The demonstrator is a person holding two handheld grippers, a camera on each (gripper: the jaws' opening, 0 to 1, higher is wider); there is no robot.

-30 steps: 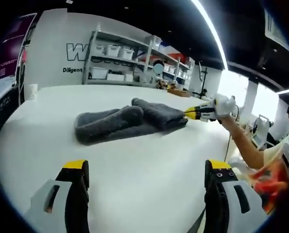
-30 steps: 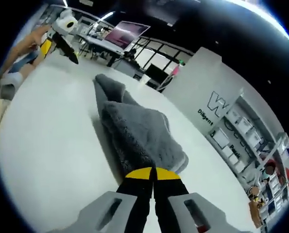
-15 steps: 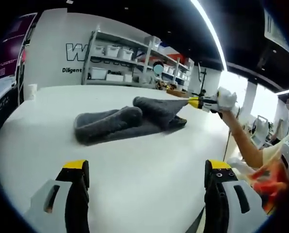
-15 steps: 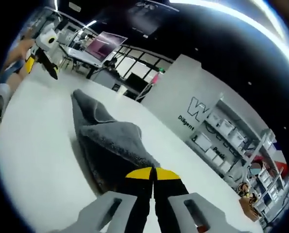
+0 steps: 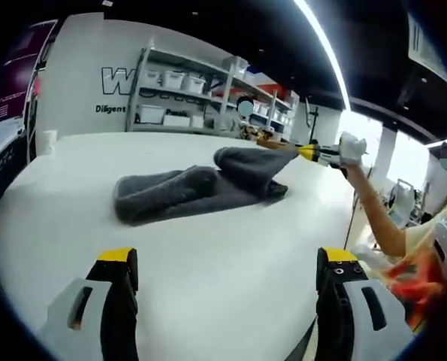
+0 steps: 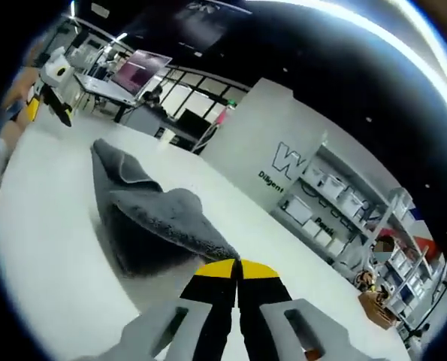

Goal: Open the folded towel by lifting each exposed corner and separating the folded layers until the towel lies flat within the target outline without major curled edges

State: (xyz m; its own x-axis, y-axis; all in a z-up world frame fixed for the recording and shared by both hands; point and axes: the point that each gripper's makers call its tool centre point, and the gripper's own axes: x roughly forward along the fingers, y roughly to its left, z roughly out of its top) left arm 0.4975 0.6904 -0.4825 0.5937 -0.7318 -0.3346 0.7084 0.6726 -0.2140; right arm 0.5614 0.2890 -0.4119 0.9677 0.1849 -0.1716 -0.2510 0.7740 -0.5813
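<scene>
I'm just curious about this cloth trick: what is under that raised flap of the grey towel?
Under the flap held up by the right gripper, the grey towel shows a shadowed lower layer on the white table; deeper folds are hidden.

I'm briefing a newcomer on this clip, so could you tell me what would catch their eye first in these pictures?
The grey towel in the middle of the white table stands out, one corner raised off the table by the shut right tongs. In the left gripper view those tongs come in from the right, while the left tongs stand open, short of the towel. Behind are shelves of white bins against the wall.
</scene>
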